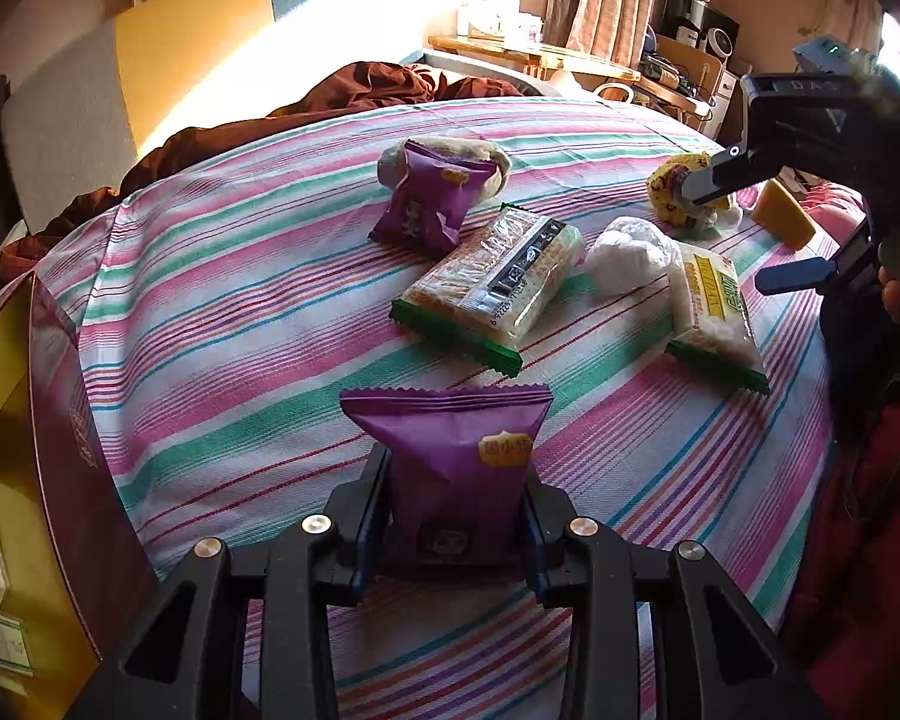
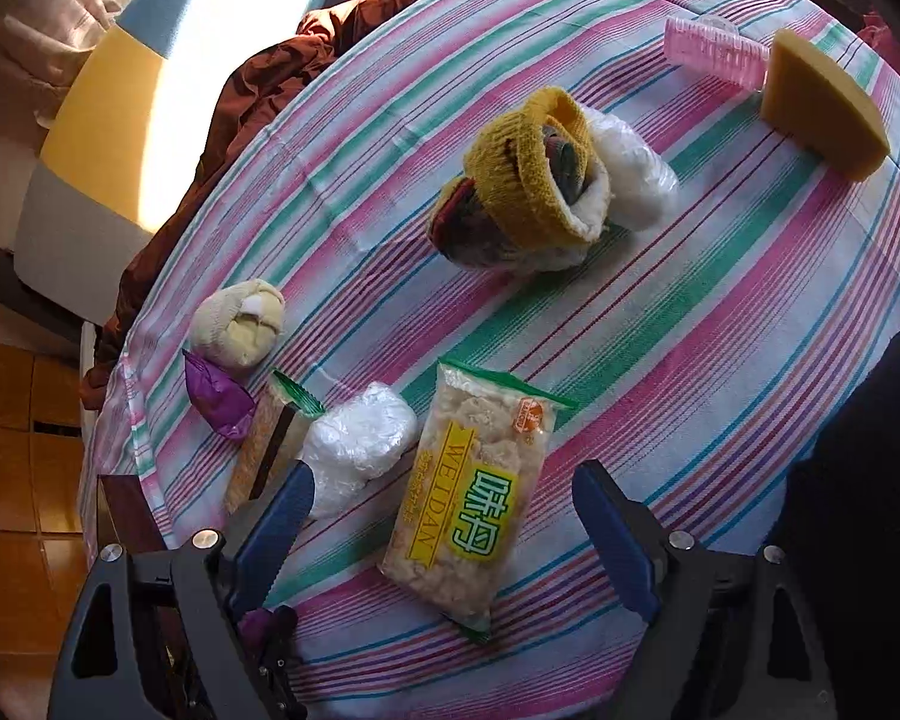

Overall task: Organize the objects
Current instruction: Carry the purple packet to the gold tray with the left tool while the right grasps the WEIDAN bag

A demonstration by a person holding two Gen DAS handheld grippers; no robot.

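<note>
Left gripper (image 1: 456, 516): black frame, silver screws, blue pads; right gripper (image 2: 444, 516) identical; dark red sleeve (image 1: 870, 540).

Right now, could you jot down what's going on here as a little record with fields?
surface: striped tablecloth
left gripper: shut on a purple snack packet
right gripper: open above the WEIDAN rice cracker packet, not touching it
also lying there: second purple packet, another green-edged cracker packet, yellow rolled sock, yellow sponge wedge, pink hair roller
at left edge: open box
</note>
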